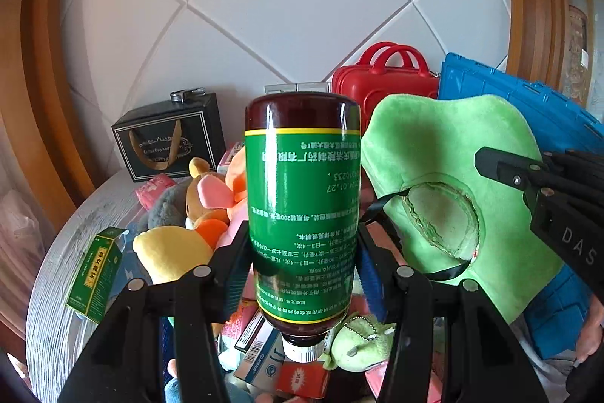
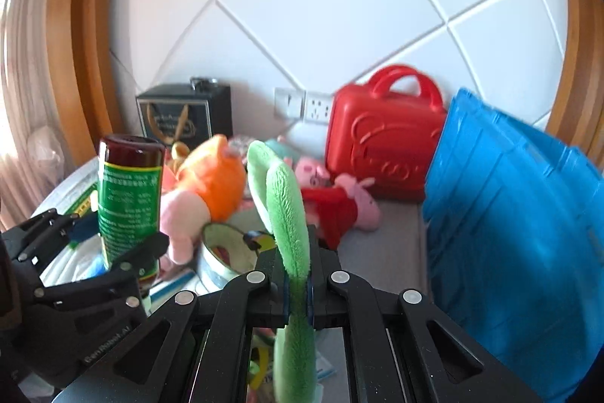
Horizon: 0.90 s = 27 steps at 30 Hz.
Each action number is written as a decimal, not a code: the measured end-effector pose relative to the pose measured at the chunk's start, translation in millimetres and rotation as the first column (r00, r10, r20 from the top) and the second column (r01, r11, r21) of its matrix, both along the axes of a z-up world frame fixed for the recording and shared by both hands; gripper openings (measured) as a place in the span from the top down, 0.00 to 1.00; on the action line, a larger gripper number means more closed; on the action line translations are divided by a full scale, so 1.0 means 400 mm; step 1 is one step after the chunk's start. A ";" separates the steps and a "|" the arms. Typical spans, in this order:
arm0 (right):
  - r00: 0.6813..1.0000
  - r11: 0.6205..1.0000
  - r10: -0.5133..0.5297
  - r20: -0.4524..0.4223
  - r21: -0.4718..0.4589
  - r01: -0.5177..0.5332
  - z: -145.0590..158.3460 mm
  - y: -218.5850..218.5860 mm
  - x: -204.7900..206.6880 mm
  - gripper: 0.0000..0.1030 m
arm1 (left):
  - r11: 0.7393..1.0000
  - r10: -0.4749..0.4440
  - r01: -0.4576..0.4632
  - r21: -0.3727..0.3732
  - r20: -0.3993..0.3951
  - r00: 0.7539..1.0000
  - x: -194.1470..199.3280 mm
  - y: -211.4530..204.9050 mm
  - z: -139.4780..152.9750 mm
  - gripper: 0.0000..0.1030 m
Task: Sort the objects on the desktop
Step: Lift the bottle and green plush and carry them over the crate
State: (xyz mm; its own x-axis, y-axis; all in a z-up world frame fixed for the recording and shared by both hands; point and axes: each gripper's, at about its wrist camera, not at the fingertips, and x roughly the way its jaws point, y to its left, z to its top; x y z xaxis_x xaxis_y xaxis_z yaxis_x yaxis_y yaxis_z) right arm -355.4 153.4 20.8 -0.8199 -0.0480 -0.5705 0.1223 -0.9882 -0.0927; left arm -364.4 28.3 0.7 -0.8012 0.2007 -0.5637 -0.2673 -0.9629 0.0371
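Note:
My left gripper (image 1: 302,263) is shut on a brown medicine bottle (image 1: 302,214) with a green label, held upside down, white cap toward me, above the pile. The bottle (image 2: 128,199) and left gripper (image 2: 113,252) also show at the left of the right wrist view. My right gripper (image 2: 298,274) is shut on a flat green plush piece (image 2: 290,214), held edge-on and raised. In the left wrist view the green plush (image 1: 445,176) shows its face with a round hole, and the right gripper's fingers (image 1: 528,176) reach in from the right.
A pile of plush toys (image 1: 196,210) and medicine boxes (image 1: 260,350) covers the round grey table (image 1: 56,289). A green box (image 1: 94,274) lies at left. A black gift box (image 1: 170,138), red toy case (image 2: 381,146) and blue crate (image 2: 509,214) stand at the wall.

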 end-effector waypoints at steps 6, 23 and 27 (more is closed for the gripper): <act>0.996 1.000 -0.013 -0.091 0.009 0.014 0.103 0.001 0.078 0.95 | 1.000 -0.016 0.018 0.022 -0.066 0.998 0.080 -0.007 0.076 0.51; 0.851 0.962 -0.231 -0.471 0.023 0.274 0.471 0.235 0.428 0.95 | 0.970 -0.176 0.212 0.120 -0.255 0.951 0.309 0.295 0.308 0.51; 0.805 0.951 -0.253 -0.537 0.015 0.309 0.532 0.404 0.518 0.95 | 0.963 -0.189 0.231 0.138 -0.263 0.946 0.370 0.482 0.362 0.51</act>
